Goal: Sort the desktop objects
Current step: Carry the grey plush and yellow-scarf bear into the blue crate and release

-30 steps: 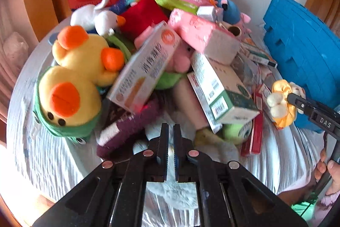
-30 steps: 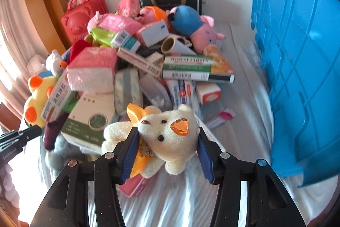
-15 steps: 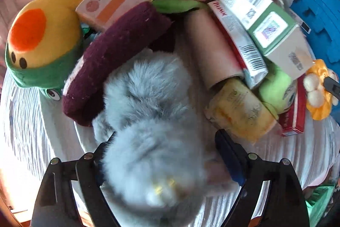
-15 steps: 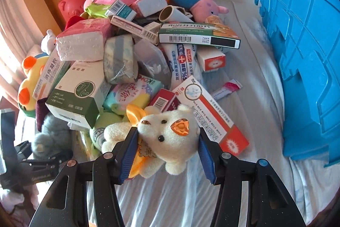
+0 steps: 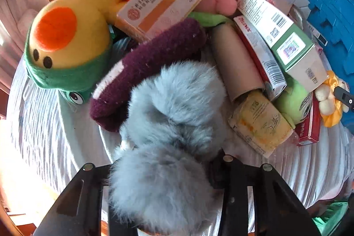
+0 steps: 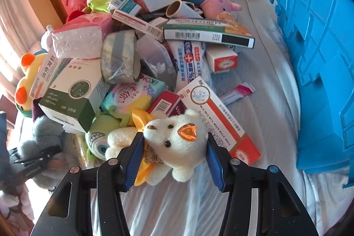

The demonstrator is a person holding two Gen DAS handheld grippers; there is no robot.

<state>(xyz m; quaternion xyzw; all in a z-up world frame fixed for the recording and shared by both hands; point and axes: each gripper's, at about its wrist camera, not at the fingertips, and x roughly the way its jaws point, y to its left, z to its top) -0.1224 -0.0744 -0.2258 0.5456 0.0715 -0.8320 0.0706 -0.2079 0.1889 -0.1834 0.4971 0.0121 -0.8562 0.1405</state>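
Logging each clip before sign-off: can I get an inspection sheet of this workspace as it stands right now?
Surface: white wrinkled cloth, mostly covered.
Job's things: grey fluffy toy at the pile's near edge; cream bear plush.
Clutter: heap of boxes, tissue packs and soft toys, including yellow duck plush, purple plush, cardboard tube.
Grippers: left gripper closing, grey fluffy toy between its fingers; right gripper shut on cream bear plush.
Cables: nothing seen.
Surroundings: blue crate to the right, white wall behind, wooden trim to the left.

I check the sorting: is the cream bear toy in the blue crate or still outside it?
Outside. The cream bear sits clamped between the right gripper's blue pads above the bedsheet, beside the blue crate.
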